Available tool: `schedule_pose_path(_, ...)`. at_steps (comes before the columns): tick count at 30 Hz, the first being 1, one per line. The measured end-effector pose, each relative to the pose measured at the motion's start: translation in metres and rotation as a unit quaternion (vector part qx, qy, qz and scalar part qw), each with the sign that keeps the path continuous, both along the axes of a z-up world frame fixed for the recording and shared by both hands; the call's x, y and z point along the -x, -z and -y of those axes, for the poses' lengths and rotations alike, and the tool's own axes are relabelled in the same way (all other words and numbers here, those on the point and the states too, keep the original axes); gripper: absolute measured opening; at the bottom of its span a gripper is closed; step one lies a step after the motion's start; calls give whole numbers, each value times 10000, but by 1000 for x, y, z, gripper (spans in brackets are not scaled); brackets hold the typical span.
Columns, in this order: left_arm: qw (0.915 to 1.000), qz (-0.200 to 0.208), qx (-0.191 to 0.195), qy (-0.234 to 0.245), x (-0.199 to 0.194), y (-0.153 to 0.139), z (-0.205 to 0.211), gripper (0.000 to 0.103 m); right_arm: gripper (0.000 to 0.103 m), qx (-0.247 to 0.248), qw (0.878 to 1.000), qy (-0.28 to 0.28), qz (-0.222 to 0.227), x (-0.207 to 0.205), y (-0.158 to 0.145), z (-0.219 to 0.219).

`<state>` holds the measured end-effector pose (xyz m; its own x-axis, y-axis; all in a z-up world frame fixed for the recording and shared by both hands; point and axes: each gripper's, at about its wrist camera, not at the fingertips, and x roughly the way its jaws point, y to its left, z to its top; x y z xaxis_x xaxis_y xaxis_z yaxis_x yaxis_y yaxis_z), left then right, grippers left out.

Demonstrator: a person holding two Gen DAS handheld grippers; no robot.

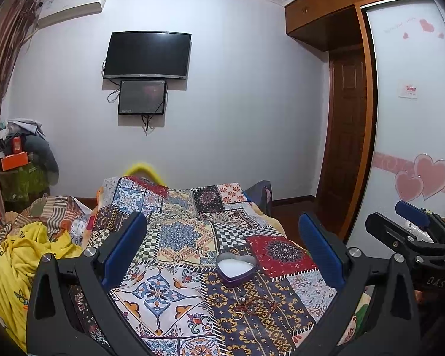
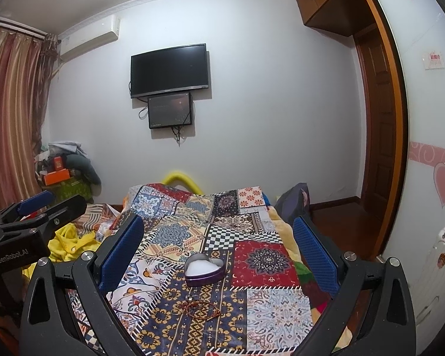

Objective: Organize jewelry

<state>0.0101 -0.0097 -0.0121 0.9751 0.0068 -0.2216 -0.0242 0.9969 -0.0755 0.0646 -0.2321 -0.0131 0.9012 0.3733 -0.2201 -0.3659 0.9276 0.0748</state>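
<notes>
A purple heart-shaped tin (image 1: pixel 236 268) (image 2: pixel 204 269) with a white lining sits open on the patchwork cloth (image 1: pixel 169 293) (image 2: pixel 270 311). In front of it lie a dark red cord bracelet (image 1: pixel 256 305) (image 2: pixel 200 308), a gold ring (image 1: pixel 237 316) and a small silver piece (image 1: pixel 242 298) (image 2: pixel 190 298). My left gripper (image 1: pixel 222 246) hovers above the cloth, open and empty, with the tin and jewelry between its blue pads. My right gripper (image 2: pixel 218 244) is likewise open and empty over the same spot. Each gripper shows in the other's view, the right gripper (image 1: pixel 412 231) at the right edge and the left gripper (image 2: pixel 35 210) at the left edge.
Rumpled yellow and striped bedding (image 1: pixel 29 246) (image 2: pixel 71 240) lies left of the cloth. A pile of clothes and orange boxes (image 1: pixel 17 154) stands by the curtain. A wardrobe with heart stickers (image 1: pixel 415 148) and a white suitcase (image 2: pixel 436 267) are on the right. A TV (image 1: pixel 146 55) hangs on the far wall.
</notes>
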Motion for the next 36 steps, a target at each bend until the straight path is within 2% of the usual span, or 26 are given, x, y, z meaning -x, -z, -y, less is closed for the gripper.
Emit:
schedule_pose_path(8,9998,-185,-13,1,-13,11,-3,103,100,124,9997,45,-204,-10,11,-3)
schedule_pose_path(13,9987,-514,16,-46,-33,31,-9,103,100,272,9984,126,-482,-24,27,-6)
schedule_pose_path(17,9954,-938,37,-185,-54,54,-18,103,100,430,9958,241,-771,-38,45,-5)
schedule_pose_path(21,9889,-1454,102,-295,-78,85,-30,101,100,631,9903,357,-1188,-56,67,-5)
schedule_pose_path(27,9739,-2246,234,-236,-105,132,-43,88,99,837,9786,288,-1856,-80,102,-5)
schedule_pose_path(30,9672,-2523,268,-123,-116,150,-43,83,89,971,9714,105,-2166,-90,122,-9)
schedule_pose_path(33,9612,-2744,272,6,-124,162,-40,74,78,906,9643,-142,-2483,-99,139,-13)
schedule_pose_path(36,9555,-2923,338,212,-134,173,-38,65,71,809,9590,-411,-2684,-108,147,-18)
